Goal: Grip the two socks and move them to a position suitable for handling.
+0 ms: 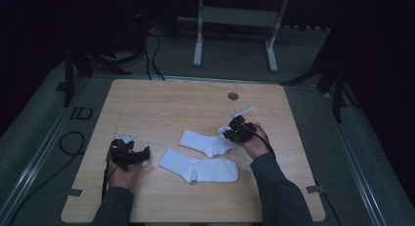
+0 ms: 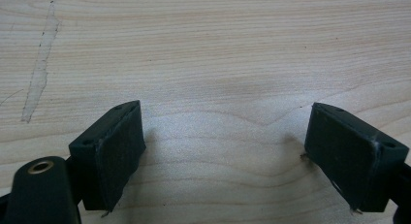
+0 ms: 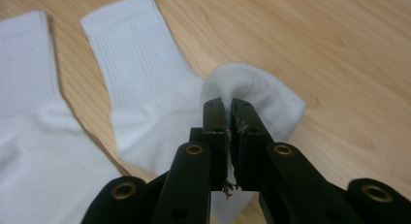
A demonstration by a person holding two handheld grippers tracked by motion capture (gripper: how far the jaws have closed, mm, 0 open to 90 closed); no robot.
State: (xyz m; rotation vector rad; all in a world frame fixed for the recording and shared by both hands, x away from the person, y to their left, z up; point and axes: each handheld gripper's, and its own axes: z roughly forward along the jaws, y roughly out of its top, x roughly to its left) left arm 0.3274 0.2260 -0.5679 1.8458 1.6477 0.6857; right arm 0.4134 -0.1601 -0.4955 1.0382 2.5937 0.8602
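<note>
Right claw [image 3: 229, 112] is pinching the toe of one white ribbed cotton sock [image 3: 160, 103], lying mid-worktop toward the right edge beside its twin [image 1: 198, 168]; left claw [image 2: 218, 151] is gaping empty near the left edge. Next, probably, stacking the pair.

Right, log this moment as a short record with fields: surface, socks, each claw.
surface: wooden table
socks: two white socks, far sock and near sock, lying side by side
right claw: shut on the far sock, pinching the fabric at its toe end
left claw: jaws wide apart, nothing between them, bare table below
left claw position: to the left of the near sock, apart from it
</note>
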